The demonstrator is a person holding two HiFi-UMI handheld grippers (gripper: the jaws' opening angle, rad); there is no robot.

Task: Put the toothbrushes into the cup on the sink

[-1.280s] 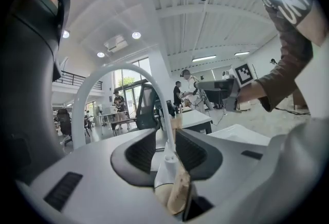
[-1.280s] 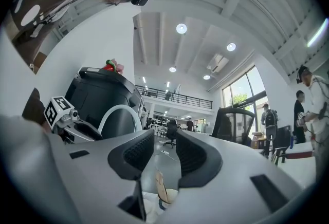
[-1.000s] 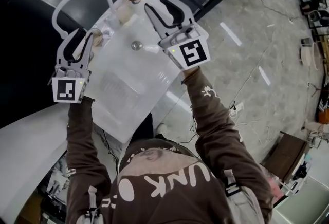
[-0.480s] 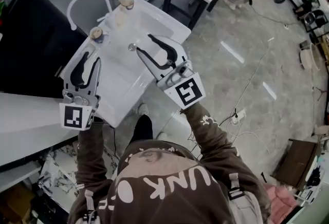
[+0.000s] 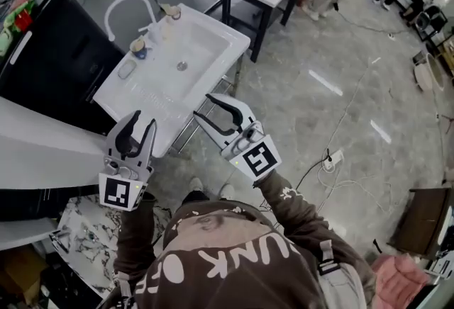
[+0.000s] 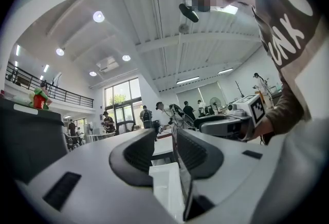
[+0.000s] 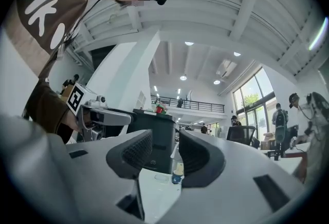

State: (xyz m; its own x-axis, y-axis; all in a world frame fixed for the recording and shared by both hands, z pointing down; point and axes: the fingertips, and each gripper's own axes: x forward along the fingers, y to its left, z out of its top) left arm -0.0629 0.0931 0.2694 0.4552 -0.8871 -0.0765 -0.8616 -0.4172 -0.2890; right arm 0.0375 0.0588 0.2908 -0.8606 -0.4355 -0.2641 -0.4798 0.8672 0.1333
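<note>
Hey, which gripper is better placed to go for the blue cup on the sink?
Right, probably. Both are open and empty, but the right gripper has the blue cup lined up between its jaws, while the left gripper faces only the sink corner.

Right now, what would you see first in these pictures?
Two big grippers with marker cubes stick out in front of the person: the left gripper and the right gripper, both open and empty. The right one's jaws have just been opening. Beyond them stands a white sink with a blue cup on its left rim.
</note>
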